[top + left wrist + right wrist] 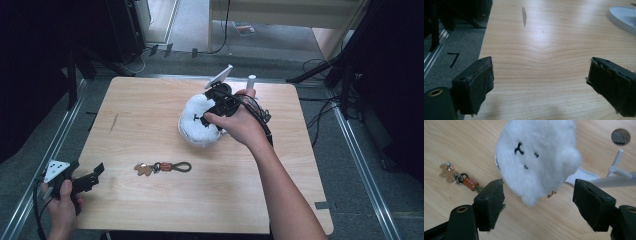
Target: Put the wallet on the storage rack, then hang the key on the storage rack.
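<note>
Loosely bracketed, the plush toy could be knocked aside.
Near the front left corner of the tabletop the left claw is held open and empty. Past the keyring, mid-tabletop, the white plush toy sits between the right claw, whose pads are spread clear of it; contact underneath is hidden, and the white stand is cut off.

Light wood table w/ white plush, keychain, white stand on it.
</note>
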